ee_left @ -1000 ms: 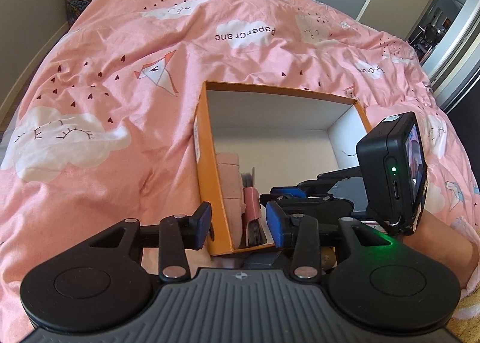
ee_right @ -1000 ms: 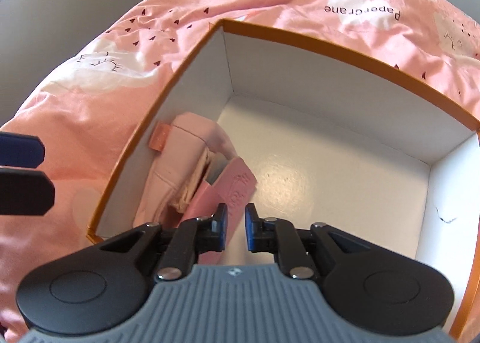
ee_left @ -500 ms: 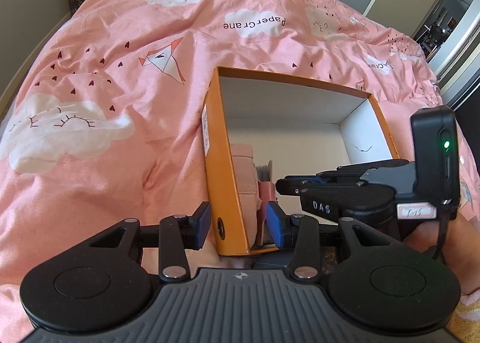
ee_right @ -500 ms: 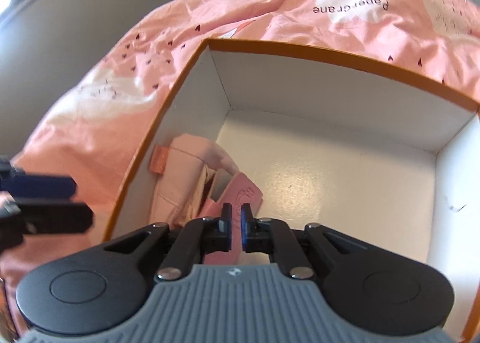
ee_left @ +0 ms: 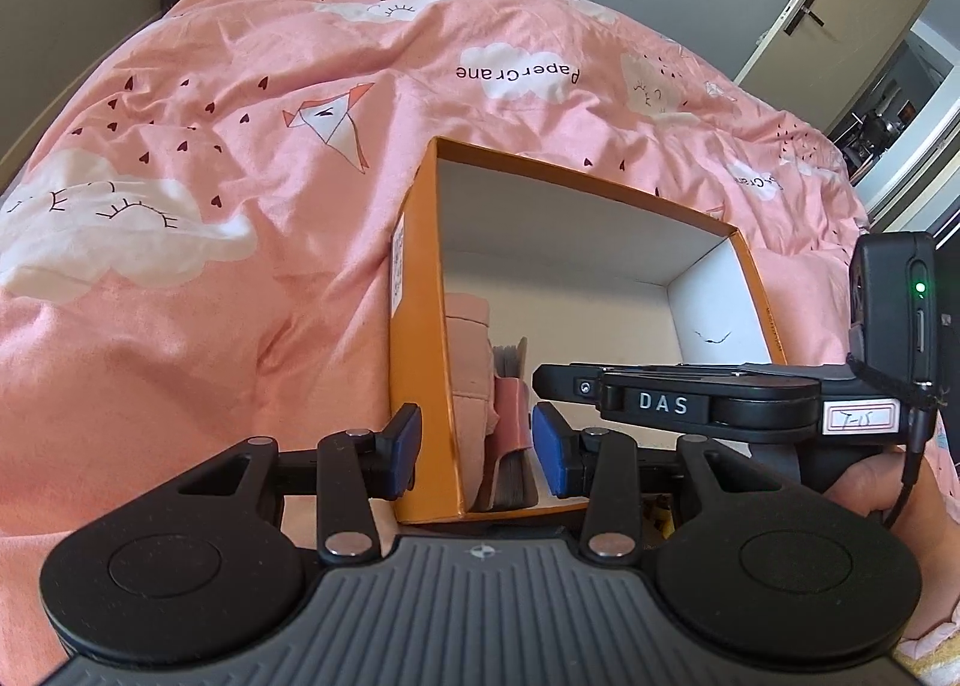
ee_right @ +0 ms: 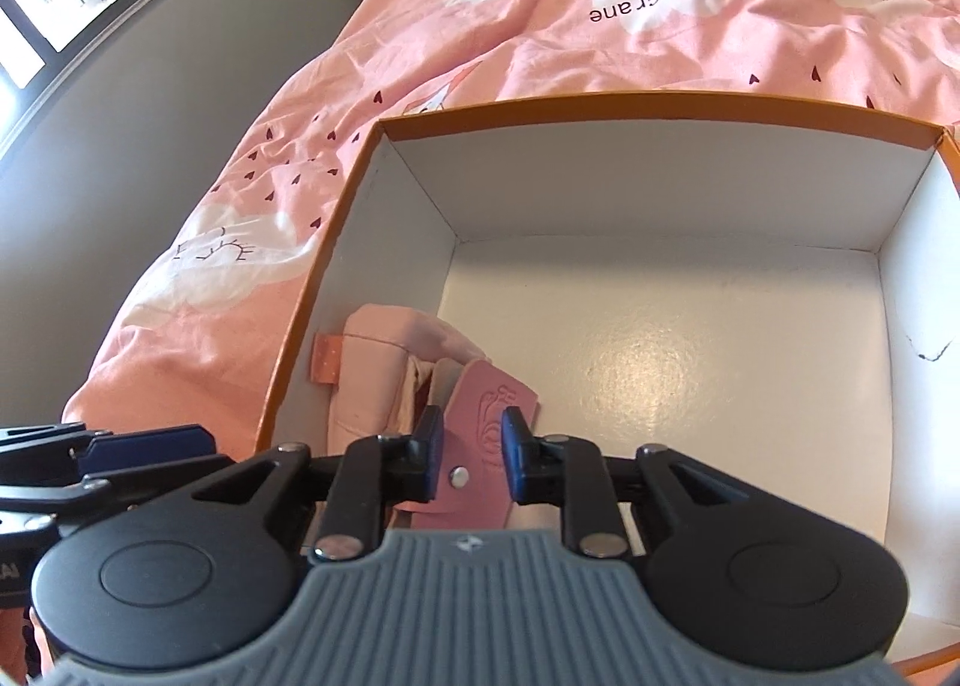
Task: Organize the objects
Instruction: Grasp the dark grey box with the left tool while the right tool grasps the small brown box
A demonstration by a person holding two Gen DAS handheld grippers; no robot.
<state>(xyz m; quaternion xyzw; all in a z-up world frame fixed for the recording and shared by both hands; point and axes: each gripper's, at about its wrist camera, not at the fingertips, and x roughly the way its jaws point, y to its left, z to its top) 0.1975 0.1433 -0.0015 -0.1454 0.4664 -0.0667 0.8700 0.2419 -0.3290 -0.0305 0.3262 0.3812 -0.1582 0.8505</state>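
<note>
While the left wrist view looks down along the left gripper, its jaws straddle the near left wall of the orange box, one blue pad outside the wall and the other inside. The pads do not seem to press on the cardboard, so I judge this gripper spread around the wall, not pinching it. Just inside the wall, between the pads, a pink pouch and a pink card holder stand on edge. The right gripper enters from the right, level with them.

Seen from the right wrist view, the right gripper has its jaws opening, and the card holder lies between the pads with a small gap on each side. Its long axis runs straight ahead from the gripper, leaning on the pouch at its left. The right hand is the nearer one, and the box floor to the right is bare.
</note>
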